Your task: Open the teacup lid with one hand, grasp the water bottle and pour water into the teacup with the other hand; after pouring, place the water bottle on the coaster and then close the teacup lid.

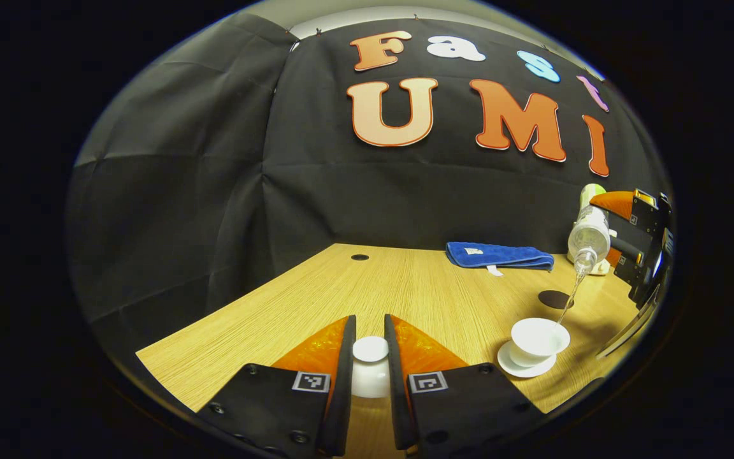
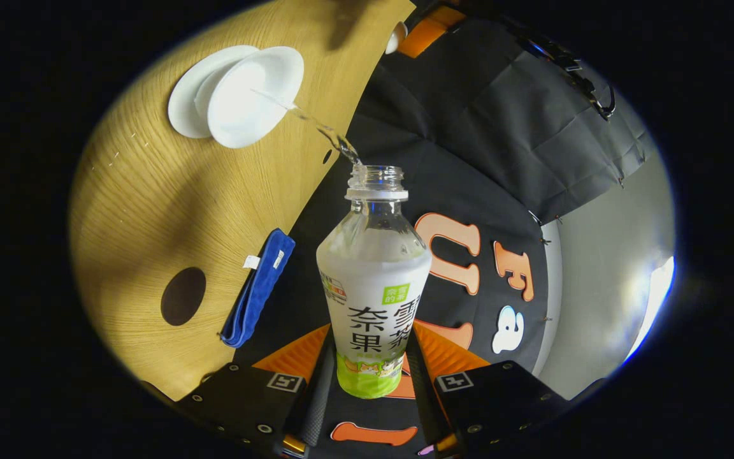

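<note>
- Your right tongs are clamped on the lower body of the water bottle; its thin wall gives, so squeeze only lightly.
- The bottle is tipped, neck above the teacup, a thin stream landing inside.
- Your left tongs grip the small, slippery, breakable lid low over the surface, well left of the teacup.
- The dark coaster lies just behind the teacup.

A staged recording booth, not a home: black cloth walls hang closely round a bare wood-grain worktop.
</note>
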The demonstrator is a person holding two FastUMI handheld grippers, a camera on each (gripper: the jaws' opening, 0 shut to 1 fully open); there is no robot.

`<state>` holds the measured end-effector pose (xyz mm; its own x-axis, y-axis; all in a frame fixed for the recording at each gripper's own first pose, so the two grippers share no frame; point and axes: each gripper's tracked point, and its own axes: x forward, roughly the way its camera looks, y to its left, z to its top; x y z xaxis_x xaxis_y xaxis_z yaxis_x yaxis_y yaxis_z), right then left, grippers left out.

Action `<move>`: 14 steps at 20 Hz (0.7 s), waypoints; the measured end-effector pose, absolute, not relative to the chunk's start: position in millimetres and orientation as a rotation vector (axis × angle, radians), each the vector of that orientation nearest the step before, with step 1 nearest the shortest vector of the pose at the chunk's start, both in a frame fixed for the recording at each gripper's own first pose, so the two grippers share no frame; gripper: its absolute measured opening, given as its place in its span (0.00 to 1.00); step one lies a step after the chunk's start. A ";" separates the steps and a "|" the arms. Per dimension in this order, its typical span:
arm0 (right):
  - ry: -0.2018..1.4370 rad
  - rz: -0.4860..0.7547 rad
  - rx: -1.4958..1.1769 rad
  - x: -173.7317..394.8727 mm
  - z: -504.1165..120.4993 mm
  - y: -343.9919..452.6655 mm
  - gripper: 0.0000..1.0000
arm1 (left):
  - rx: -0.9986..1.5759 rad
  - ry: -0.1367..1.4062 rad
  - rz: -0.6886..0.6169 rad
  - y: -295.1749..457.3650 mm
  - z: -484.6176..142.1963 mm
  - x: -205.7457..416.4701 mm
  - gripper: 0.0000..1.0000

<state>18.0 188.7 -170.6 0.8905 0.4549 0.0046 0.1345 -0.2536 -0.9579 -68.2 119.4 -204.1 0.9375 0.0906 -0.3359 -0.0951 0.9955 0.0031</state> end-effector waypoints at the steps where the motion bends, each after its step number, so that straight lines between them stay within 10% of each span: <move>1: -0.454 0.316 -1.827 16.1 -170.2 189.9 0.61 | -0.013 0.340 0.094 118.2 -204.0 -68.6 0.31; 14: -0.598 0.255 -1.891 12.5 -162.7 197.0 0.58 | -0.019 0.339 0.090 115.7 -201.1 -72.4 0.29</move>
